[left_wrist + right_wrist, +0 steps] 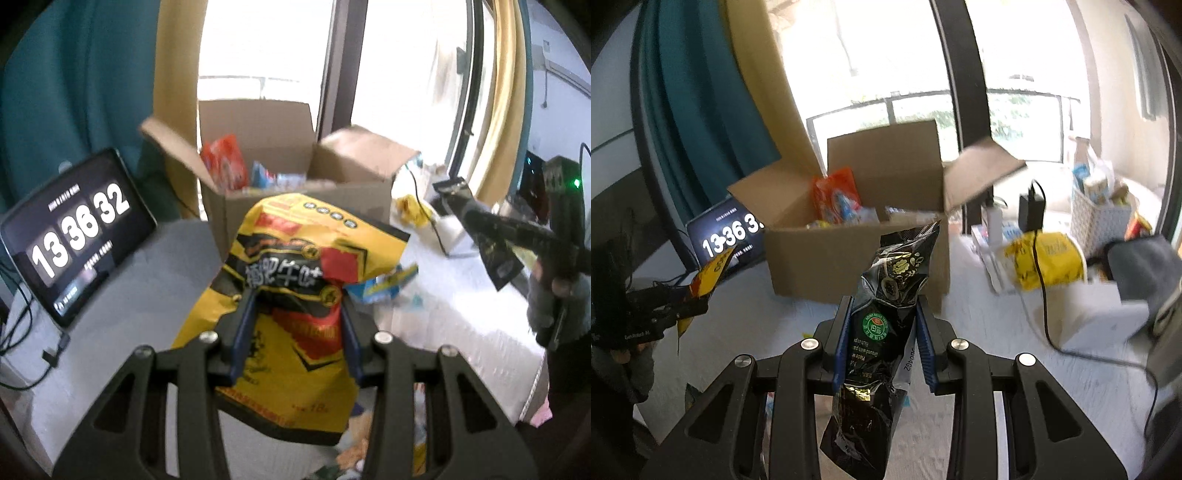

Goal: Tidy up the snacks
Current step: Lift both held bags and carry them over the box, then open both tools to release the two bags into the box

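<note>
Both claws grip snacks: left claw [295, 295] a yellow bag [295, 266], right claw [884, 306] a black packet [890, 295]; lift each above the cardboard box [857, 254] rim before releasing.

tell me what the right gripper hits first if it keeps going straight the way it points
Probably the front wall of the cardboard box, led by the black snack bag that the right gripper holds; depth is unclear.
</note>
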### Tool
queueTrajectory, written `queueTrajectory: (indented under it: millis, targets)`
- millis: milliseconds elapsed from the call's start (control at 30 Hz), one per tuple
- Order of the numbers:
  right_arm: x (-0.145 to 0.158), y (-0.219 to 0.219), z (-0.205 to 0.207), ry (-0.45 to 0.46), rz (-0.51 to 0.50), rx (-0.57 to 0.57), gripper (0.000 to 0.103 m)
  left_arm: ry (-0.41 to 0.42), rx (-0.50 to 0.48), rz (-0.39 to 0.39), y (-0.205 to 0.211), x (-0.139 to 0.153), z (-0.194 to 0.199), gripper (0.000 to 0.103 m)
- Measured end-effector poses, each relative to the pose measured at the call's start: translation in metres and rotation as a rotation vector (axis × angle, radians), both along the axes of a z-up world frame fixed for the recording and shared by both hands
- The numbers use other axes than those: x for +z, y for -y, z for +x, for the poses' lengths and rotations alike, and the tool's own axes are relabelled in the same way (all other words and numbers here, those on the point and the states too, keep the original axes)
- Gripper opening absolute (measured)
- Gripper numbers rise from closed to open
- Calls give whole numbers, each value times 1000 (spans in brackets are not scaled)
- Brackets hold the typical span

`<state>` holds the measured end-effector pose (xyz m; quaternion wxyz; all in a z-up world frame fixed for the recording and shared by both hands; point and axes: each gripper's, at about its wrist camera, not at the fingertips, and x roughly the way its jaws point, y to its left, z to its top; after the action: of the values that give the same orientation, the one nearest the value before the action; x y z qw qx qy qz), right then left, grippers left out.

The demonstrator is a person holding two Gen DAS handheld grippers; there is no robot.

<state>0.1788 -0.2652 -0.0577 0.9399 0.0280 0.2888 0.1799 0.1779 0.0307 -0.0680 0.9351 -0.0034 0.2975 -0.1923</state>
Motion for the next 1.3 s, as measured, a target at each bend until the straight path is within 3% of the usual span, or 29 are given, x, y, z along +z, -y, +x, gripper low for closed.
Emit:
queueTrajectory:
  millis: [567, 1033, 1300]
  targets:
    - [53, -16, 53, 148, -42, 69, 34, 125, 92, -30, 24, 54, 48, 43]
    - [73, -21, 109, 209, -28, 76, 34, 198, 121, 0, 54, 75, 105, 44]
    - [77, -16, 147, 229, -22, 51, 34, 184, 131, -29, 64, 74, 143, 44]
